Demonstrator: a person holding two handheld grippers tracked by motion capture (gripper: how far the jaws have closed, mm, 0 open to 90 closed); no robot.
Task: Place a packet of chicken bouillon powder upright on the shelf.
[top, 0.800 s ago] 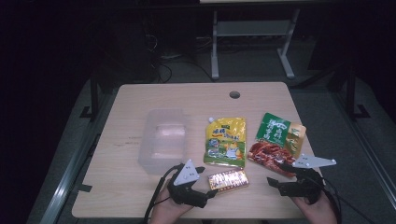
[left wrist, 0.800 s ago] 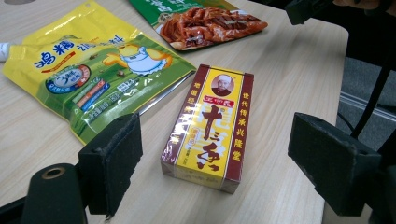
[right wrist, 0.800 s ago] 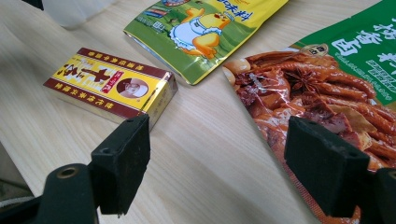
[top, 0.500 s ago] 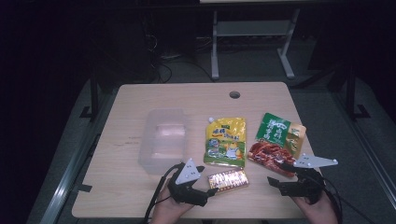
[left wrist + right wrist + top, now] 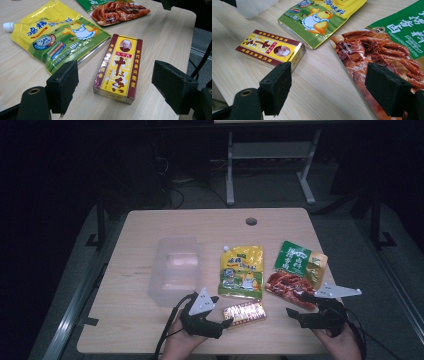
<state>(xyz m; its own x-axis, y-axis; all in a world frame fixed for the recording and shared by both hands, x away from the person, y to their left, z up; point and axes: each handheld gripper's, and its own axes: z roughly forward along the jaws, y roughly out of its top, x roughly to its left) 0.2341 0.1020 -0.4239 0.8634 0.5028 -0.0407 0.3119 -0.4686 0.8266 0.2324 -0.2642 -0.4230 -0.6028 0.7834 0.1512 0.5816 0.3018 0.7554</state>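
Risk sits with my left tool [image 5: 115,82], wide and empty astride the box [image 5: 118,67] lying flat on the counter [image 5: 200,222] beside the yellow pouch [image 5: 53,35]: closing off-centre could skid it away, while my right tool [image 5: 328,86] gapes idle.

Bare table [image 5: 140,320] left and front. Obstacles: clear tub [image 5: 175,270]; yellow pouch [image 5: 241,271], box [image 5: 243,312], green-red pouch [image 5: 295,272] — gaps apparently narrow.

place: lab or office | cues: dark room, wooden desk [image 5: 200,225], cables, metal desk frame [image 5: 270,157]
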